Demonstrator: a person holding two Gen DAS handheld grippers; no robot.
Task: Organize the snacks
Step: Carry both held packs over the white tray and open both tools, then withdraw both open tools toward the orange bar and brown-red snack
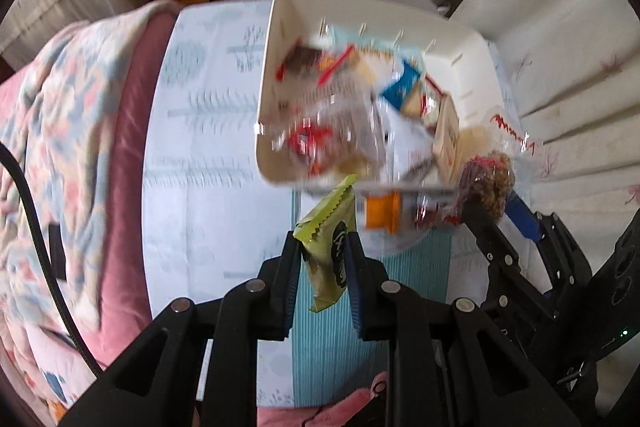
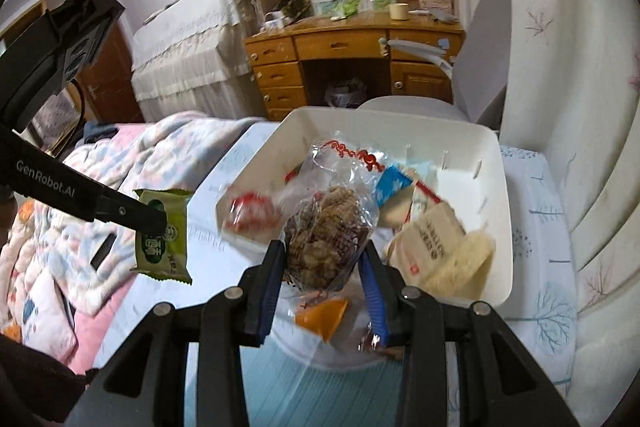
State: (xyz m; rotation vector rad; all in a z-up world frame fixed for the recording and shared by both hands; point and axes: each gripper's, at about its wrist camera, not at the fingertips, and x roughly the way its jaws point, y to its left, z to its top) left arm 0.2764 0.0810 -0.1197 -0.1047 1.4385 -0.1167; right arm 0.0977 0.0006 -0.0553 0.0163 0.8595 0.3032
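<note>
The left gripper (image 1: 323,247) pinches a green snack packet (image 1: 328,251), which hangs in the air at eight o'clock from the white bin (image 2: 500,227) of mixed snacks on the bed; the right gripper (image 2: 324,263) clamps a clear bag of brown crunchy pieces (image 2: 324,239) over the bin's six o'clock edge

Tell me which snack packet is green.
The green packet clamped in the left gripper, hanging outside the white bin; the right gripper's packet is clear.
</note>
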